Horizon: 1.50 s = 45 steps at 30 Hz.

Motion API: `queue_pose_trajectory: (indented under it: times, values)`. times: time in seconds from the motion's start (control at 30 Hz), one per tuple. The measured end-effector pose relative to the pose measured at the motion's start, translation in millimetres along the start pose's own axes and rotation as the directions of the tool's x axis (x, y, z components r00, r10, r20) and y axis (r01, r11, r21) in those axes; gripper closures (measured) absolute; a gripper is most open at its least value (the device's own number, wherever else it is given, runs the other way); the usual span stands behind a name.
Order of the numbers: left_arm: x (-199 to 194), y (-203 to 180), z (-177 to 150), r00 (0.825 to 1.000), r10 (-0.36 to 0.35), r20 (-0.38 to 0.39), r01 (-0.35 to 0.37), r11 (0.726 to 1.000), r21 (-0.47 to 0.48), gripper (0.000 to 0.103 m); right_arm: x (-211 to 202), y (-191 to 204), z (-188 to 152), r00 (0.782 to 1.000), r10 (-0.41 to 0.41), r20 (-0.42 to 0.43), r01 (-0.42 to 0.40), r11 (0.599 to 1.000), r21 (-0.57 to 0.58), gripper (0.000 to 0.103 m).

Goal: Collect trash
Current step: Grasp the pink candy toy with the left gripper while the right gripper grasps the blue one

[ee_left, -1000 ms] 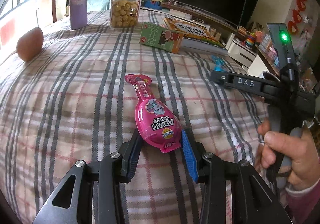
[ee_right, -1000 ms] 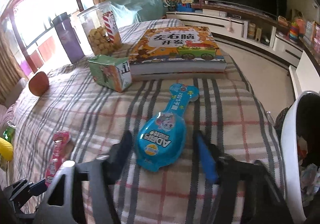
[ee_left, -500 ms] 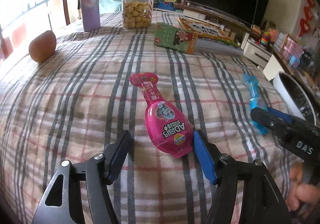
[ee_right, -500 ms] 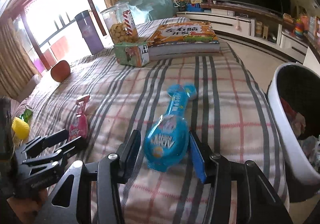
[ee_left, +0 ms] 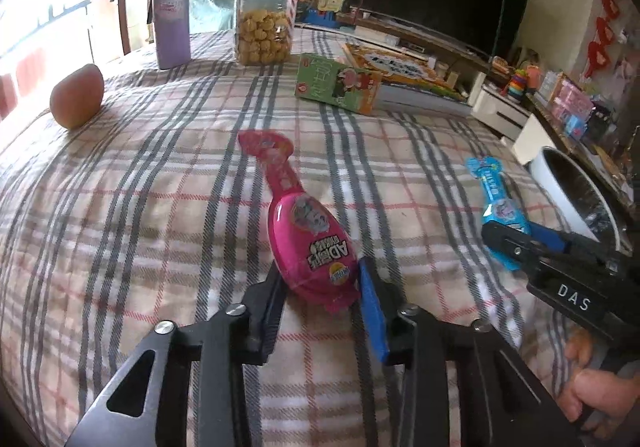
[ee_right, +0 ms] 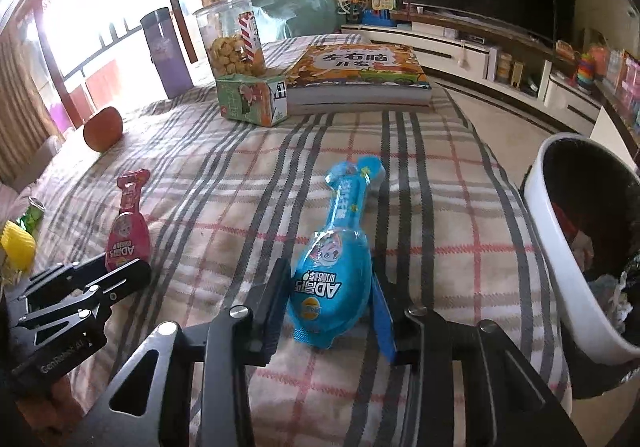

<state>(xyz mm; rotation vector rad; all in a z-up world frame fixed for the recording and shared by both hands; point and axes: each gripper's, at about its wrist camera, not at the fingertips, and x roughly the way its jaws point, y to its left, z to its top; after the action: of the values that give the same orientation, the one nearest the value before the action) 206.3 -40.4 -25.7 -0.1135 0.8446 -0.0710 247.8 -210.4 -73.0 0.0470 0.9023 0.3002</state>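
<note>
Both tongs closing at once, each with a wrapper between its jaws. Left tongs (ee_left: pixel 320 279) pinch the fat end of the pink wrapper (ee_left: pixel 308 235); pads look to be touching its sides. Right tongs (ee_right: pixel 330 297) narrow around the blue wrapper (ee_right: pixel 334 275) — contact likely, not certain.

To do it well: squeeze until the foil bulb gives slightly, then lift straight up before swinging toward the white bin (ee_right: pixel 560 247) at the right edge.

Both wrappers lie flat on the plaid surface (ee_left: pixel 160 187) — glossy, egg-shaped body, long flat neck, cartoon print.
</note>
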Motion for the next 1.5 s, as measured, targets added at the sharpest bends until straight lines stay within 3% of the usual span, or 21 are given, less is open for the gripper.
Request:
queue_pose_trajectory:
  times: [0.07,0.57,0.83,0.93,1.0,1.03,1.27,1.33,1.37,1.4,1.5]
  values:
    - [-3,1,-5,0.999,-0.035,-0.019,0.035,0.999,-0.011,0.089,-6,-2,-5,1.000,0.020,0.005,-0.020,1.000,0.015,0.065]
    - [-26,-18,-19,0.994,-0.106,-0.034,0.107,0.994,0.018,0.089,-48,-15,-24,0.989,0.137,0.052,-0.141,0.987,0.074,0.065]
    - [-22,-27,-24,0.991,-0.108,-0.081,0.110,0.994,0.020,0.086,-54,-25,-34,0.989,0.141,0.053,-0.146,0.985,0.096,0.065]
    - [-23,-32,-21,0.994,-0.076,-0.077,0.079,0.996,0.031,0.063,-56,-27,-36,0.988,0.144,0.054,-0.149,0.983,0.104,0.065]
    - [-23,-36,-19,0.998,-0.014,-0.057,0.017,0.999,0.045,0.034,-57,-28,-37,0.988,0.145,0.057,-0.151,0.983,0.109,0.065]
    - [-22,-37,-18,0.998,0.018,-0.052,-0.016,0.999,0.048,0.033,-58,-29,-36,0.988,0.146,0.059,-0.152,0.982,0.111,0.065]
    - [-9,-36,-8,0.995,0.087,-0.044,-0.086,0.996,0.030,0.034,-61,-30,-34,0.987,0.146,0.073,-0.153,0.981,0.116,0.065]
    - [-6,-37,-6,0.995,0.091,-0.046,-0.089,0.995,0.042,0.039,-61,-31,-35,0.987,0.146,0.070,-0.154,0.982,0.114,0.065]
    - [-5,-39,-6,0.996,0.084,-0.043,-0.082,0.995,0.053,0.054,-60,-31,-35,0.987,0.148,0.068,-0.155,0.981,0.114,0.065]
    - [-5,-42,-8,0.996,0.081,-0.041,-0.079,0.995,0.064,0.057,-60,-31,-35,0.987,0.149,0.067,-0.156,0.981,0.116,0.065]
    - [-4,-45,-10,0.997,0.068,-0.035,-0.065,0.994,0.087,0.058,-58,-30,-35,0.986,0.154,0.064,-0.161,0.980,0.118,0.065]
